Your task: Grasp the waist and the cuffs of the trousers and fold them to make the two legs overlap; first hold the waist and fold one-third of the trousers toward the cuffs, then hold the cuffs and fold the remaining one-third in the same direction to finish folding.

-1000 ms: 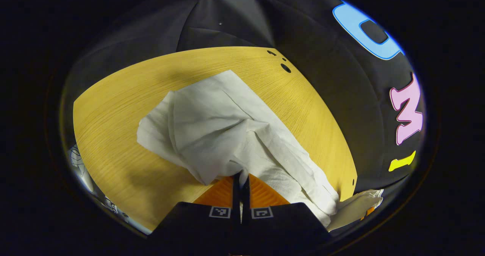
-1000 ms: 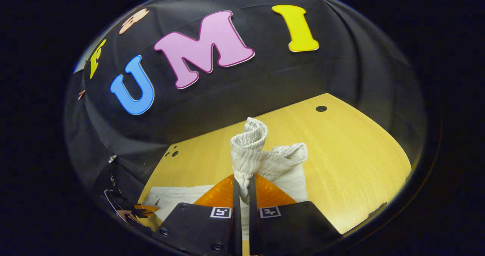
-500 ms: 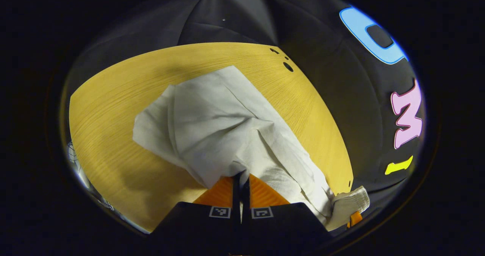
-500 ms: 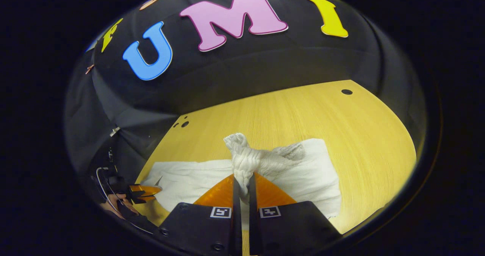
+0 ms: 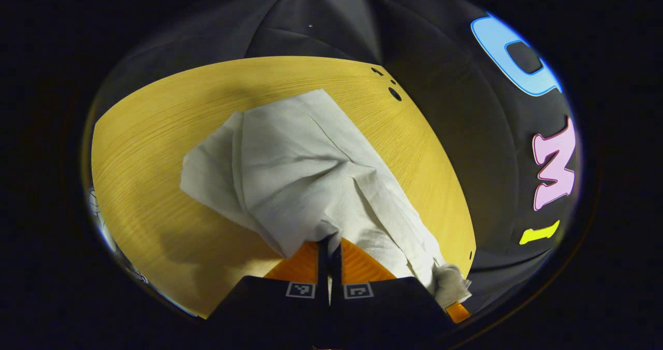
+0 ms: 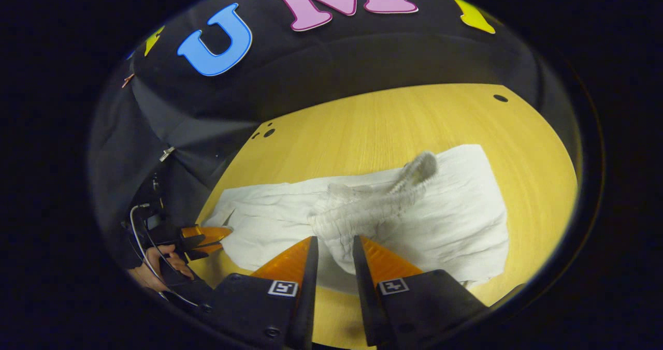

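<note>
White trousers (image 5: 290,169) lie along the yellow wooden table (image 5: 150,132). My left gripper (image 5: 329,242) is shut on the cloth at the cuff end, which rises a little off the table. In the right gripper view the trousers (image 6: 450,210) spread across the table (image 6: 362,122), and the ribbed elastic waistband (image 6: 373,205) lies crumpled on top of them, blurred. My right gripper (image 6: 334,246) stands open just short of that waistband, its fingers apart. The left gripper (image 6: 215,233), held by a hand (image 6: 155,270), pinches the trousers' far left corner.
The black booth wall runs behind the table's far edge. Small dark holes (image 6: 500,98) mark the table corner, with more holes (image 5: 394,93) near the far edge. Bare wood lies beyond the trousers and to their right in the right gripper view.
My right gripper came down toward the table with the waistband, then opened; the waistband has dropped onto the trousers. My left gripper stays shut on the cuff end, barely moved.
</note>
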### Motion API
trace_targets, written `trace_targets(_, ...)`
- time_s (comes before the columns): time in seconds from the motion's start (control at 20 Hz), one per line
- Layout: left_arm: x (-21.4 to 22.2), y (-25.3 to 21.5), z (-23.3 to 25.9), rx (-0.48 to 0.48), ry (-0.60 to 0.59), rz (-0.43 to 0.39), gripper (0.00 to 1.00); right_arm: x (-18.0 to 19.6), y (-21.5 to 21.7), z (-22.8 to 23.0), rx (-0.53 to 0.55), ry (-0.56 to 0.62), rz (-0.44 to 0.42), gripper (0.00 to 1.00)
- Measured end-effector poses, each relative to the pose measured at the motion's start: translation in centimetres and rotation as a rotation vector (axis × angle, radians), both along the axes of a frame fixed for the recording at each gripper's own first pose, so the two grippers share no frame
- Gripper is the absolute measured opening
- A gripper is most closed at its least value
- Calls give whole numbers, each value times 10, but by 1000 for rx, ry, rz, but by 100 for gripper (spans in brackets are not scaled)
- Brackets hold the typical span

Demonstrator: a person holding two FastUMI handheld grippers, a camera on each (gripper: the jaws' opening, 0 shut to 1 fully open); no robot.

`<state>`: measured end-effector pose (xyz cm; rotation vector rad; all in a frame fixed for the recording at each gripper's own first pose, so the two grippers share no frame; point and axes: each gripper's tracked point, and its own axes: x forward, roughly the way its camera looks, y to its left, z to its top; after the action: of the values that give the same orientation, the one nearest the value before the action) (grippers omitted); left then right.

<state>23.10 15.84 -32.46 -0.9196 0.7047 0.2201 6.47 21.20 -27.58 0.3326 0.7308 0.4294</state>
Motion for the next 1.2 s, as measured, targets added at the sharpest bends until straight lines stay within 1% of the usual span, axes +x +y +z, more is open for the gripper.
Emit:
trace_targets(0.05,0,-1,-1,-1,-2,0,6,-4,7,0,10,6,13,47)
trace_targets(0.1,-1,1,1,-4,-4,1,6,-6,9,1,14,8,23,52)
trace_targets(0.15,-2,0,0,-9,-8,2,6,-10,10,2,16,11,29,54)
trace_targets(0.25,0,1,3,-20,-22,9,6,-13,0,4,20,18,5,57)
trace_targets(0.4,1,2,17,1,-79,18,6,-14,-35,-1,4,39,-64,59)
trace_targets(0.45,1,0,26,15,-108,14,6,-16,-47,-2,-5,46,-86,50)
trace_targets(0.5,2,0,36,27,-143,11,6,-18,-62,-3,-14,50,-108,59)
trace_targets(0.65,11,-6,76,29,-251,21,5,-25,-103,-3,-20,59,-177,60)
trace_targets(0.75,12,-15,95,37,-292,15,6,-26,-128,-1,-15,62,-219,60)
trace_targets(0.85,15,-26,114,63,-326,0,6,-30,-148,2,-8,61,-256,59)
trace_targets(1.0,22,-46,147,133,-385,-39,6,-30,-182,10,-3,44,-304,60)
trace_targets(1.05,24,-56,159,159,-410,-58,6,-31,-191,12,-3,41,-317,59)
trace_targets(1.1,26,-67,171,185,-434,-81,2,-31,-200,14,-1,38,-328,60)
trace_targets(1.15,28,-79,183,208,-459,-107,5,-32,-209,15,3,35,-338,59)
trace_targets(1.2,28,-92,194,231,-482,-133,6,-32,-217,16,9,34,-347,60)
